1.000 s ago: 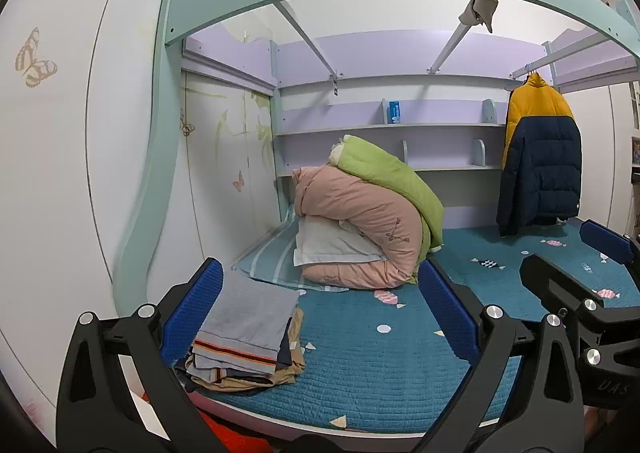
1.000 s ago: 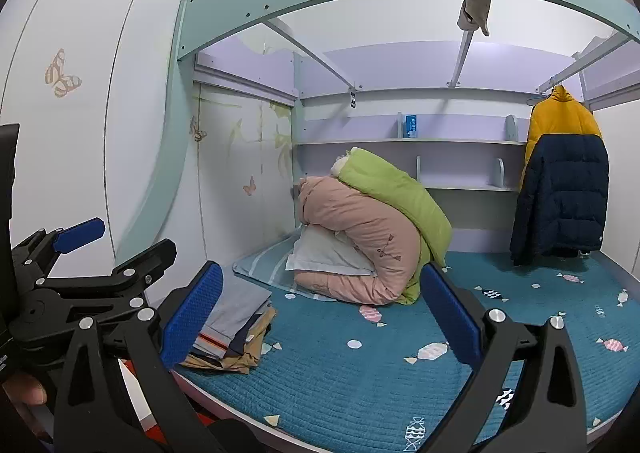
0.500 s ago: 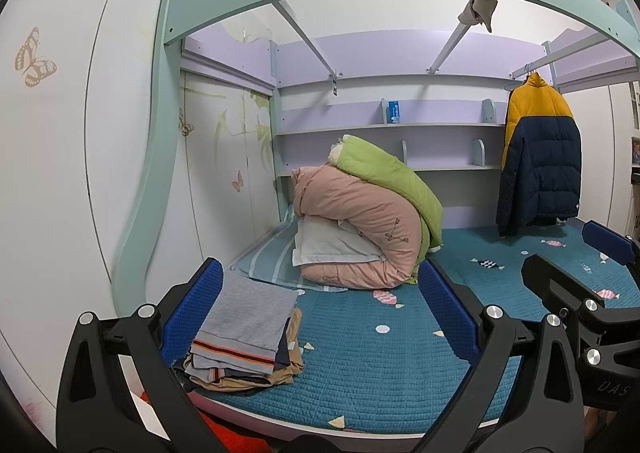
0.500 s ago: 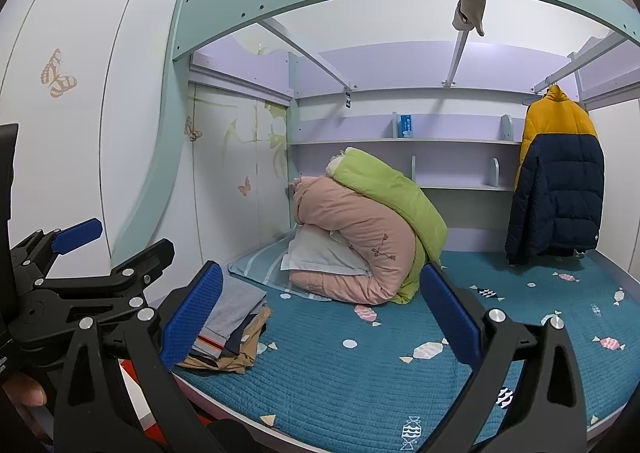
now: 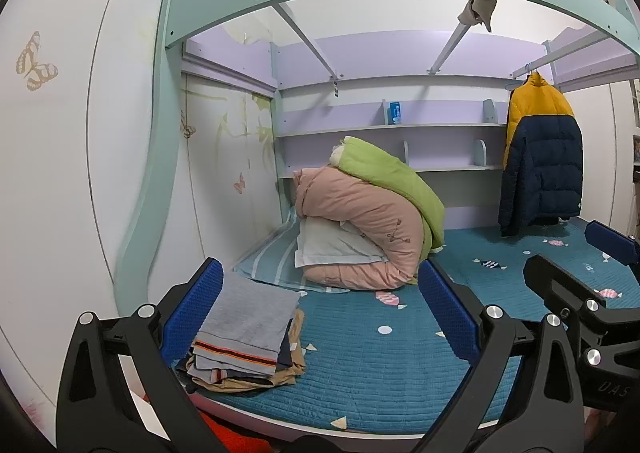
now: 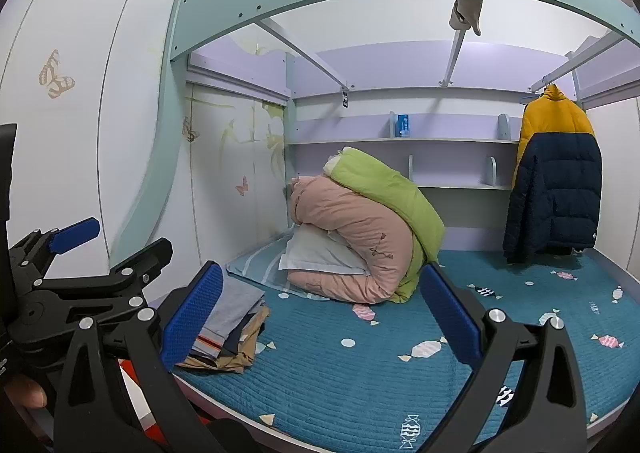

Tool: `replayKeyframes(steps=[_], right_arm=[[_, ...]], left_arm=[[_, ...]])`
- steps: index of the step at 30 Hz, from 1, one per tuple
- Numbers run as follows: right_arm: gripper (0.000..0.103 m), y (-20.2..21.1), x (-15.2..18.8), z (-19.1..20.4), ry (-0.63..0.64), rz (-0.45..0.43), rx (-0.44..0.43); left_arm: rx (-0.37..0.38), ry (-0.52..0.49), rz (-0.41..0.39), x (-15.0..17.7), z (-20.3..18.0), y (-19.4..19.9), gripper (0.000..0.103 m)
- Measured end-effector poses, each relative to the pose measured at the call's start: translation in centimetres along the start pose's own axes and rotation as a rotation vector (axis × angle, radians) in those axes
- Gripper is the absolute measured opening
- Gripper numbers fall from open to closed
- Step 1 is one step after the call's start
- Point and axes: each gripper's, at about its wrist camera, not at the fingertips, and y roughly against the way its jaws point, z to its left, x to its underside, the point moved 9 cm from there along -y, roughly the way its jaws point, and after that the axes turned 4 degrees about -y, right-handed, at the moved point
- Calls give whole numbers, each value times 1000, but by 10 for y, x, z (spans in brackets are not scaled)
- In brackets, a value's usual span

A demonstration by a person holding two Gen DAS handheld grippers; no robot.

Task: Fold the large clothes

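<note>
Left wrist view: left gripper [image 5: 320,307] jaws spread wide, empty. Right gripper [image 6: 320,307] likewise wide and empty. Folded clothes stack [image 5: 246,337] lies on the mattress [image 5: 380,381] against the left jaw's pad. Puffer jacket [image 6: 554,177] hangs well beyond the right jaw, likely awaiting folding.
</note>
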Motion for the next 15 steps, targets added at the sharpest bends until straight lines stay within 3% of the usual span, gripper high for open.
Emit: replayKeyframes(steps=[15], right_arm=[[95, 1, 1, 0, -1, -2, 8]], left_arm=[[1, -5, -20, 0, 0, 2, 98]])
